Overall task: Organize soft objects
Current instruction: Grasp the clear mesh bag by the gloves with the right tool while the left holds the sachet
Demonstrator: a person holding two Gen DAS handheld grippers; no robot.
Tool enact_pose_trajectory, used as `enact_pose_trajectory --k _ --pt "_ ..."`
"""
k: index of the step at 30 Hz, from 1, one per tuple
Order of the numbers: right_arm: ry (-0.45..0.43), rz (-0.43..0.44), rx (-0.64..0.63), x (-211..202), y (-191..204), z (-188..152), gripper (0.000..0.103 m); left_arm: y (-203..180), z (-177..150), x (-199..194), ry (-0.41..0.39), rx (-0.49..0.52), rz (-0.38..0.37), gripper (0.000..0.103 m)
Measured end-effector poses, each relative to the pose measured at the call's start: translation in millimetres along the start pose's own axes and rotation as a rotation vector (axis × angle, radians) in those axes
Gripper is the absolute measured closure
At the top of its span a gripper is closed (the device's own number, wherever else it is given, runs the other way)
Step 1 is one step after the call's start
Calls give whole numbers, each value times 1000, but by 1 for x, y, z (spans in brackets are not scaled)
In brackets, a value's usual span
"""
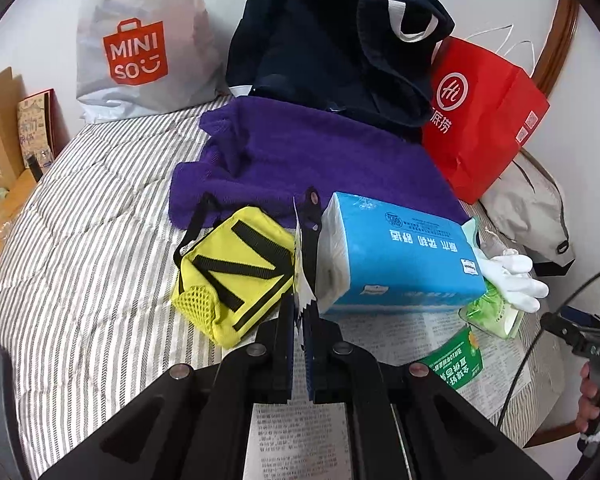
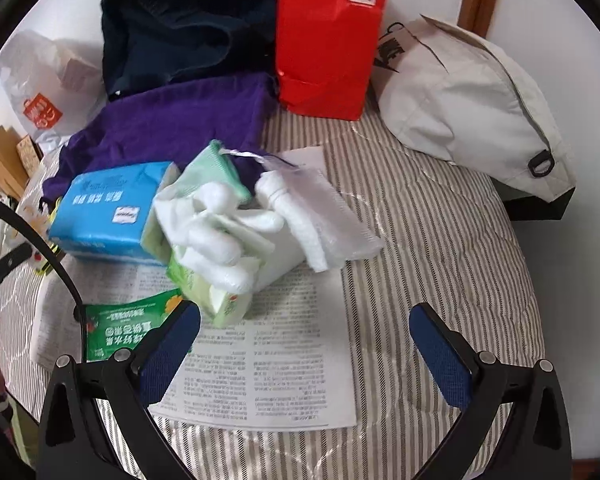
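Observation:
My left gripper (image 1: 302, 312) is shut on the thin white edge flap of the blue tissue pack (image 1: 396, 256), which lies on the newspaper beside a yellow mesh pouch (image 1: 232, 272). A purple towel (image 1: 300, 152) lies behind them. White gloves (image 2: 216, 232) rest on a green wipes pack (image 2: 216, 292), next to a white cloth (image 2: 332, 220). My right gripper (image 2: 304, 344) is open and empty above the newspaper (image 2: 272, 360), just short of the gloves. The blue tissue pack also shows in the right wrist view (image 2: 108, 208).
A dark navy garment (image 1: 332, 48), a red paper bag (image 1: 484, 116) and a white Miniso bag (image 1: 140, 40) stand at the back by the wall. A grey pouch (image 2: 472, 100) lies at the right. A green sachet (image 2: 128, 328) lies on the striped bedding (image 1: 80, 260).

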State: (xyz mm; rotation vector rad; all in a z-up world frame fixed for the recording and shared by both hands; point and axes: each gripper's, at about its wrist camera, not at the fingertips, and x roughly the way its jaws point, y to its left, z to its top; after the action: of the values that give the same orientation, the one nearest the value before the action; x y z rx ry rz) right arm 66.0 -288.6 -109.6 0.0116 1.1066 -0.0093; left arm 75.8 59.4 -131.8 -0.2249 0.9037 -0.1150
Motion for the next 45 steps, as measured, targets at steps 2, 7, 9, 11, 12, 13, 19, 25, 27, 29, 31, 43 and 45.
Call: enact_pose_trajectory --k 2,7,9,11,12,13,19,25,27,29,31,43,45 --pt "1 4 21 6 -6 4 0 0 0 0 3 3 -1 98" --pt "-13 60 22 16 -7 14 0 0 1 3 11 2 0 98" --pt "-36 66 12 17 -5 19 0 -1 2 3 12 2 -4 98" --pt "-63 69 20 16 -9 26 0 0 3 4 13 0 -5 98" --pt "-74 77 26 15 -12 28 0 0 3 4 15 -3 -7 98" --pt "-78 82 29 14 -15 29 0 1 4 5 17 -5 -9 98" --pt "-136 106 56 7 -32 43 1 0 5 10 25 -8 -15 98" --pt "-78 113 -40 42 -12 52 24 1 6 13 34 -13 -19 98" --pt "-61 122 -63 52 -6 52 29 2 7 13 35 -15 -18 98" --pt "-41 135 -76 62 -2 51 53 2 7 14 39 -14 -20 98" --pt "-29 170 -83 66 0 49 82 1 8 14 40 -13 -19 98" --pt "-55 395 -1 15 -8 30 81 -1 6 10 40 -6 -35 98" --pt "-81 442 14 1 -4 27 80 -2 6 8 38 -6 -34 98"
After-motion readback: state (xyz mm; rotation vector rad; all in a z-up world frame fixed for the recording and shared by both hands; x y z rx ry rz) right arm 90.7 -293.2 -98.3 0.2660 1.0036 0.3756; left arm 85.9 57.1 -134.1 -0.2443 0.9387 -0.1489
